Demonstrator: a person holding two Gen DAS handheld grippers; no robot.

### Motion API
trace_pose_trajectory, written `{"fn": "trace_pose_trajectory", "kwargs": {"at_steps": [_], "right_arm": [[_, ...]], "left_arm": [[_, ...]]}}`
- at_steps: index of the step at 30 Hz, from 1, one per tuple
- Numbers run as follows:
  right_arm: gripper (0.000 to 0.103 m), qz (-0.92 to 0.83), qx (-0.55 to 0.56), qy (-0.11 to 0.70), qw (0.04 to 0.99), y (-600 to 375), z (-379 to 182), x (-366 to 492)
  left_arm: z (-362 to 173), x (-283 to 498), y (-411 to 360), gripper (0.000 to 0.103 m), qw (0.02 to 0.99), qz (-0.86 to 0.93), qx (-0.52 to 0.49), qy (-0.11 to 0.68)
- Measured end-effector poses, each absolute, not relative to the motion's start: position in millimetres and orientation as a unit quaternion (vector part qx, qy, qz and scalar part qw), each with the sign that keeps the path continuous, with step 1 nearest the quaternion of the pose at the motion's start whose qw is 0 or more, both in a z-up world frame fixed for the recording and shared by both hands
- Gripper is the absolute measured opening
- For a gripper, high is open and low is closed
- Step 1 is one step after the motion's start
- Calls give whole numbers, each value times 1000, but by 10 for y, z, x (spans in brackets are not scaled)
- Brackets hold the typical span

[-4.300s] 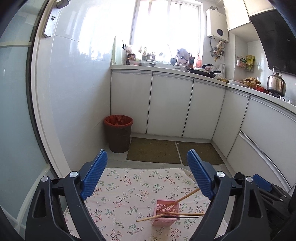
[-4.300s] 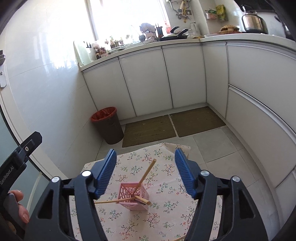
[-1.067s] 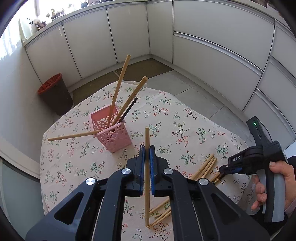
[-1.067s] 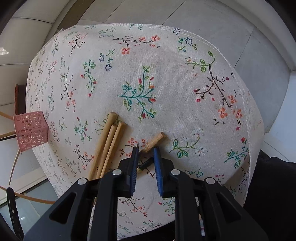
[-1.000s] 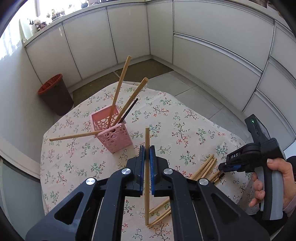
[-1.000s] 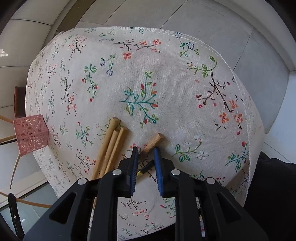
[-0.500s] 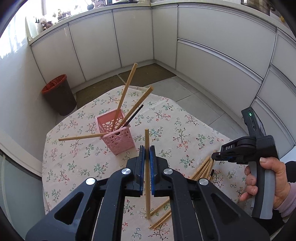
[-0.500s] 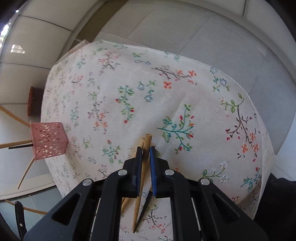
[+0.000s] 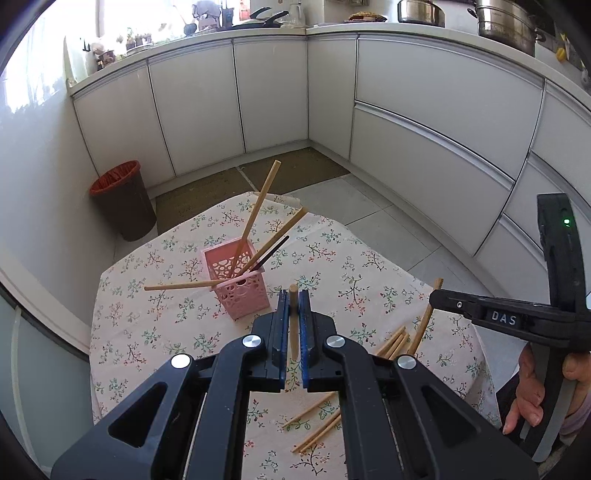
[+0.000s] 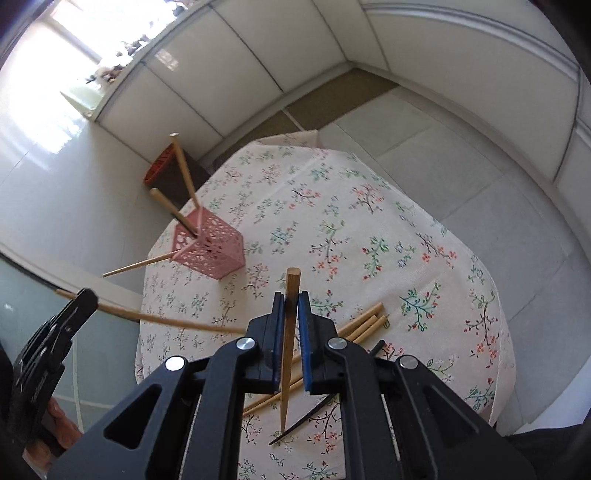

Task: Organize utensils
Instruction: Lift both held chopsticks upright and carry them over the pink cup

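Observation:
A pink perforated holder [image 9: 238, 282] [image 10: 208, 251] stands on the floral tablecloth [image 9: 155, 339] with three wooden chopsticks and a black one sticking out of it. My left gripper [image 9: 293, 297] is shut on a wooden chopstick [image 9: 293, 321], held above the table just right of the holder. My right gripper [image 10: 291, 299] is shut on another wooden chopstick [image 10: 289, 332], lifted off the cloth with its thin tip pointing down. In the left wrist view the right gripper [image 9: 434, 297] hangs at the right with its chopstick [image 9: 424, 319]. Loose wooden chopsticks [image 10: 360, 325] [image 9: 391, 341] and a black one [image 10: 306, 422] lie on the cloth below.
White cabinets [image 9: 424, 122] wrap around the room, with pots [image 9: 506, 22] on the counter. A dark bin with a red liner [image 9: 123, 199] stands on the floor beyond the table. A person's hand [image 9: 532, 384] grips the right tool's handle. The table's edge [image 10: 495, 369] falls off to the right.
My right gripper closed on a wooden chopstick, lifted it off the cloth and rolled upright. My left gripper rose a little, still holding its chopstick.

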State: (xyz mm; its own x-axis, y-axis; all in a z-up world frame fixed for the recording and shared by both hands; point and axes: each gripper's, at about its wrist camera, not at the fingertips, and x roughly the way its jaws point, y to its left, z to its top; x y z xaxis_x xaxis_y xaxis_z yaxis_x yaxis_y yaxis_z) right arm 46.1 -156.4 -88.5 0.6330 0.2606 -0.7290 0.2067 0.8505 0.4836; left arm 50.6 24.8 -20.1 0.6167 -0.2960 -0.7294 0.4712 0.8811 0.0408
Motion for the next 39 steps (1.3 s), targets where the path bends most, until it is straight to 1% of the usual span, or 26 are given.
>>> {"fn": "trace_pose_trajectory", "kwargs": {"at_steps": [6, 14, 20, 27, 33, 36, 39], "right_arm": [[8, 29, 225, 375, 899, -1386, -431, 246], [8, 54, 219, 350, 909, -1364, -27, 117], [8, 68, 220, 325, 917, -1383, 295, 121], [8, 94, 220, 292, 926, -1407, 812, 311], [8, 119, 215, 246, 938, -1312, 1329, 600], [8, 125, 209, 231, 942, -1234, 1461, 812], [8, 131, 202, 230, 943, -1156, 1463, 1080]], "left_arm": [[-75, 469, 315, 4, 898, -218, 90, 372], [104, 424, 488, 4, 900, -235, 39, 364], [293, 387, 620, 4, 915, -219, 10, 339], [662, 486, 716, 4, 934, -193, -20, 299], [988, 742, 698, 4, 952, -157, -18, 264], [1030, 932, 688, 4, 956, -139, -17, 256], [962, 1146, 693, 4, 958, -123, -22, 260]]}}
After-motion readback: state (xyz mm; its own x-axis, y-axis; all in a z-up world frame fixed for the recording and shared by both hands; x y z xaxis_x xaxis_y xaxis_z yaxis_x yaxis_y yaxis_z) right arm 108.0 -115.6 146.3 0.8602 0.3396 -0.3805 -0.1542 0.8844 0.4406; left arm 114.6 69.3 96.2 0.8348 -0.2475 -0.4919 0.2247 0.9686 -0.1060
